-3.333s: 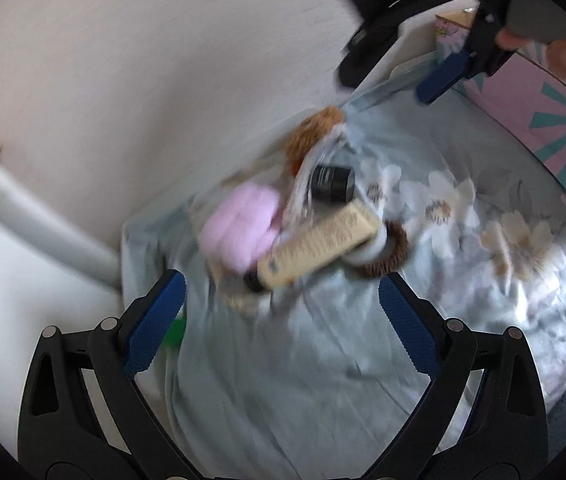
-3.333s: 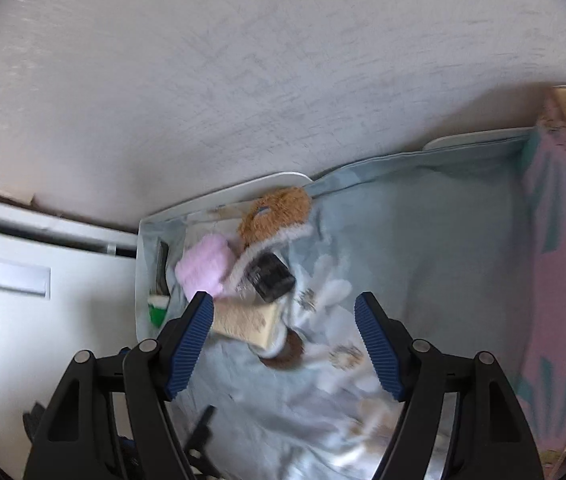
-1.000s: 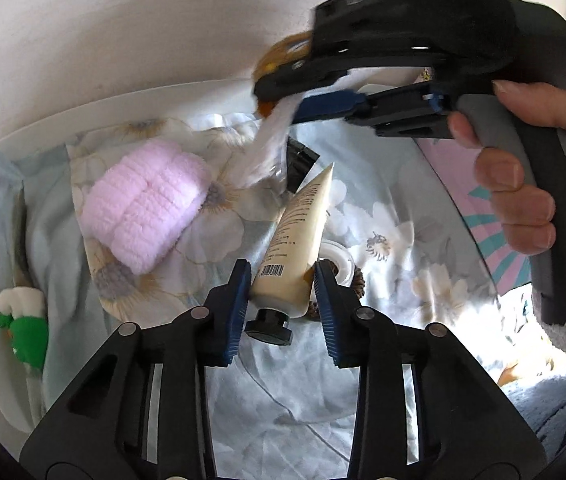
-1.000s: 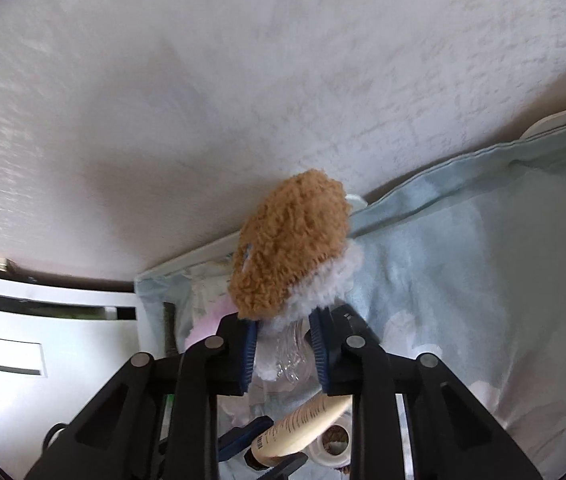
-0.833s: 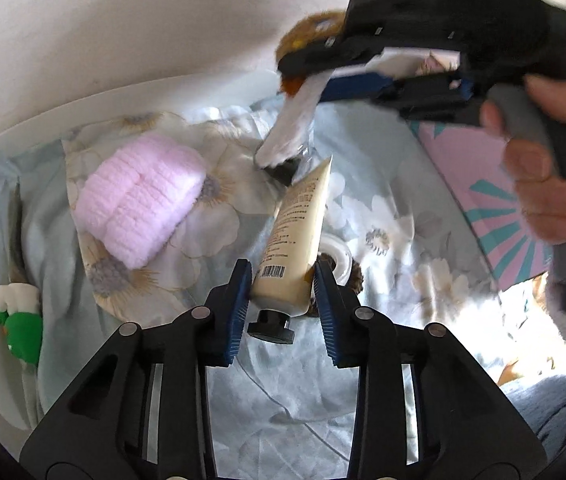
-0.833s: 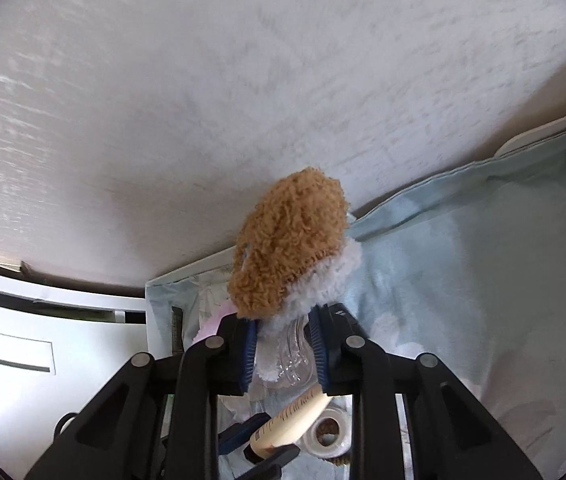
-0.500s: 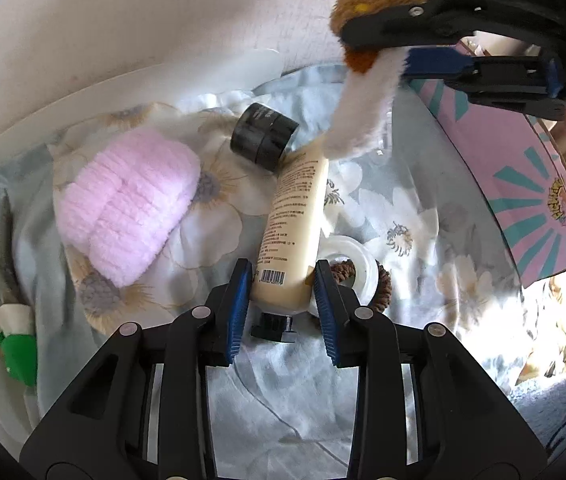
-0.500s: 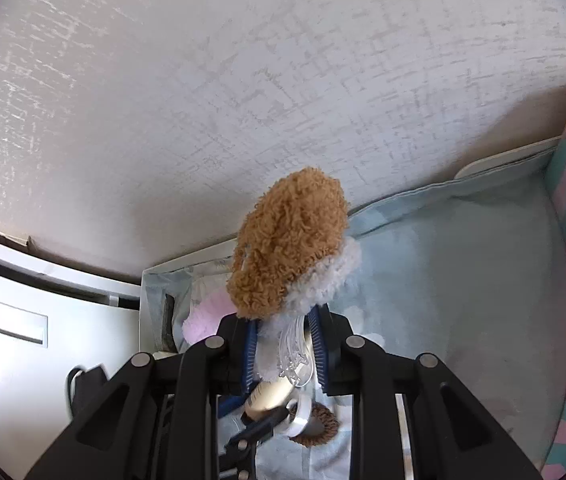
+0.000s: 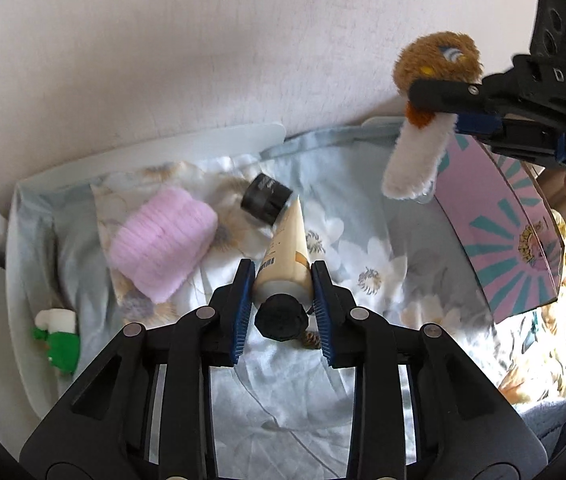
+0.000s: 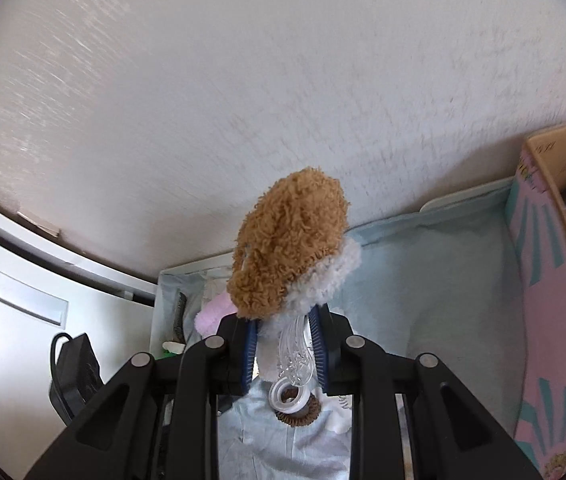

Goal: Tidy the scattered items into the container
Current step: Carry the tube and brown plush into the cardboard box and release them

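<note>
A cream lotion tube was clamped near its black cap between the nearly closed blue-padded jaws of the left gripper. At 2 o'clock, the right gripper was closed on a curly brown-and-white plush clip, raised beside the pink box. A fluffy pink scrunchie and a black jar lay on the floral cloth; the brown hair tie was partly hidden.

The left wrist view looks steeply down along its own fingers at the floral cloth, close in, wall behind; the right wrist view sits higher and tilts toward the wall, the cloth low in frame; both share the cloth, the pink box at the right edge, and the brown plush hair clip, seen sidelong from the left.
</note>
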The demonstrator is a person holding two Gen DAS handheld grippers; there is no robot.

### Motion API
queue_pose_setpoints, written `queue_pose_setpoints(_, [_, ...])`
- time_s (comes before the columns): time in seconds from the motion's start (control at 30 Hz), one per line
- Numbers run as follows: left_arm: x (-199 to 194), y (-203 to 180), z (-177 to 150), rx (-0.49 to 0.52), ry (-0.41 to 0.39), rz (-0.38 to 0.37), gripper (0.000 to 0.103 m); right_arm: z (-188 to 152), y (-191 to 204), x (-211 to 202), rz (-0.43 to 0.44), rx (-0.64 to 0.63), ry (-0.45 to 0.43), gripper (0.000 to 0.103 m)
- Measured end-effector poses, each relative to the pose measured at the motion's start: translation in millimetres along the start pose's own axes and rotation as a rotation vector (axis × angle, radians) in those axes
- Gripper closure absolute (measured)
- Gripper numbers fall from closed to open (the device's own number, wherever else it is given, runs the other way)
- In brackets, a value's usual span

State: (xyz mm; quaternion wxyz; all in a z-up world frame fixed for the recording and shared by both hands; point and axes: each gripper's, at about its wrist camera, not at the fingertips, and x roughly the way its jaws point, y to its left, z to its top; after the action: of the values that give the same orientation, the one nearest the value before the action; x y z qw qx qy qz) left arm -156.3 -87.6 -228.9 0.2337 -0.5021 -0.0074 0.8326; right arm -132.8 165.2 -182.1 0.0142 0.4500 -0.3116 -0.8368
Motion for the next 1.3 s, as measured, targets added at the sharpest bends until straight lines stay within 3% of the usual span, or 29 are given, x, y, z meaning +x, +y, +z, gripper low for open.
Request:
queue_pose_setpoints(0.17, [10, -14, 2, -0.035, -0.014, -0.004, 0.077, -5, -2, -2, 0.001, -0.002, -0.014, 0.081])
queue_pose_setpoints(0.4, [-26, -40, 22, 0.004, -0.077, -0.001, 0.077, -5, -1, -26, 0.001, -0.031, -0.050, 0.081])
queue_pose_setpoints(0.5, [-38, -52, 33, 0.012, -0.098, -0.005, 0.077, 3, -19, -64, 0.010, -0.022, -0.064, 0.081])
queue_pose_setpoints(0.67, [-63, -92, 57, 0.100, -0.135, -0.007, 0.077, 3, -21, -88, 0.015, -0.029, -0.100, 0.081])
queue_pose_setpoints(0.9, [-89, -168, 100, 0.240, -0.185, -0.043, 0.077, -5, -42, -152, -0.032, -0.056, -0.178, 0.081])
queue_pose_setpoints(1.1, [-74, -240, 129, 0.336, -0.198, -0.113, 0.077, -29, -71, -192, -0.163, -0.054, -0.195, 0.081])
queue_pose_setpoints(1.3, [-14, -296, 144, 0.375, -0.113, -0.170, 0.077, -62, -112, -202, -0.270, -0.026, -0.166, 0.081])
